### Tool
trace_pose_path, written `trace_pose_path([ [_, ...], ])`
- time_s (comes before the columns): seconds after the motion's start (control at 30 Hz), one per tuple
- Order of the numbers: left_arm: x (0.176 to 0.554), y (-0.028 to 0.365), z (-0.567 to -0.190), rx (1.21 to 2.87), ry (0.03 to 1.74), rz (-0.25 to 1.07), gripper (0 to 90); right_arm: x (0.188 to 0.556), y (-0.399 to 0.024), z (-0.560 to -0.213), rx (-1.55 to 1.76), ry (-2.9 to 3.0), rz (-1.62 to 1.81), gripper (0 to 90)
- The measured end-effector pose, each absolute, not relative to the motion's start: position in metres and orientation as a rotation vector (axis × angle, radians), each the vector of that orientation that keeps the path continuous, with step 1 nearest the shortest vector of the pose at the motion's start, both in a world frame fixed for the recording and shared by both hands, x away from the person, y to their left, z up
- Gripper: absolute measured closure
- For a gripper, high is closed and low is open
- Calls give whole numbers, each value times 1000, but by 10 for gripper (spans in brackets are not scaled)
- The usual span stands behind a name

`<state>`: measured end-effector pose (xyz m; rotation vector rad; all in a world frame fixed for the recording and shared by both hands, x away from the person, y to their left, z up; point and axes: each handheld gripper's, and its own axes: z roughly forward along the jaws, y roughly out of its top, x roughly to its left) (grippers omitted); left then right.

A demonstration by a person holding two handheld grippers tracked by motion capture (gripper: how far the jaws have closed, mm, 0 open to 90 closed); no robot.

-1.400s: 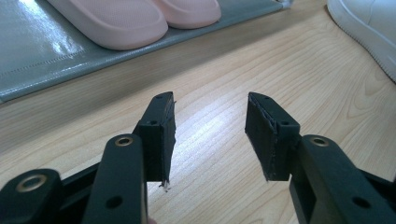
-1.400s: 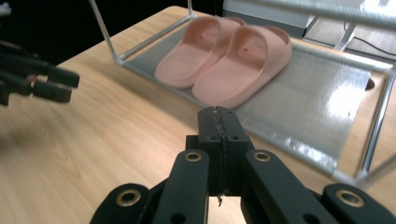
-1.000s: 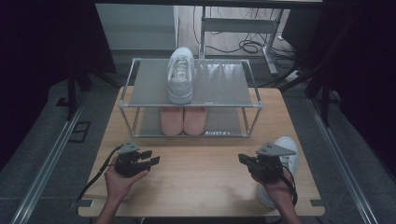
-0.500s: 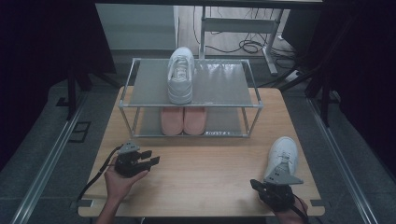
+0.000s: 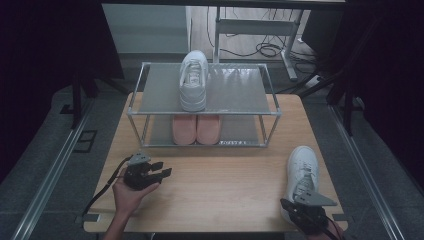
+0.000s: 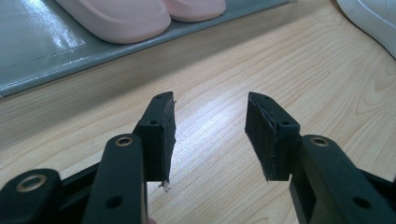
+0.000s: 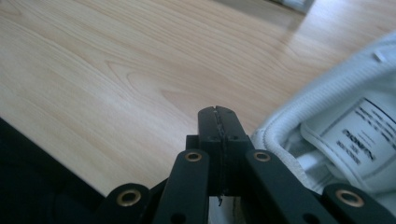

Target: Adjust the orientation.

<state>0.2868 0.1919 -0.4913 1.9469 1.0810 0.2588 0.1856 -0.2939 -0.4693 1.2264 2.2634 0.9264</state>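
In the high view, a pale wooden tabletop (image 5: pixel 220 200) carries a two-tier metal-framed shoe rack with grey shelves (image 5: pixel 235 90). One white lace-up sneaker (image 5: pixel 193 80) stands on the top shelf, and a pair of pink slippers (image 5: pixel 196 128) sits on the lower shelf. A second white lace-up sneaker (image 5: pixel 301 172) lies on the tabletop at the near right corner, toe pointing away from the person. The right hand-held gripper (image 5: pixel 306 214) sits at that sneaker's heel end, just at the near edge of the tabletop; whether it touches the heel is hard to tell from this angle. The left hand-held gripper (image 5: pixel 161 175) rests near the left edge of the tabletop, well apart from that sneaker, its jaws pointing toward the right.

In the left gripper view, the left hand-held gripper (image 6: pixel 210 130) is released, its jaws spread with bare wood between them. The pink slippers (image 6: pixel 135 14) lie beyond on the grey lower shelf, and the toe of the white sneaker (image 6: pixel 373 23) shows at the upper right.

In the right gripper view, the right hand-held gripper (image 7: pixel 217 123) is clenched, pads pressed together with nothing between them. The sneaker's padded white collar and labelled insole (image 7: pixel 336 135) lie just beside the jaws, to their right.
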Motion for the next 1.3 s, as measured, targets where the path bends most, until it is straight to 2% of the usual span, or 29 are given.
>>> trace_pose_path([
  [0.53, 288, 189, -494, 1960, 1081, 254, 533, 174, -358, -482, 1363, 2191, 799, 899],
  [0.87, 288, 189, -494, 1960, 1083, 254, 533, 175, -359, -481, 1323, 2224, 845, 899],
  [1.3, 288, 193, -491, 1952, 1084, 266, 533, 207, -380, -436, 1293, 2148, 972, 898],
])
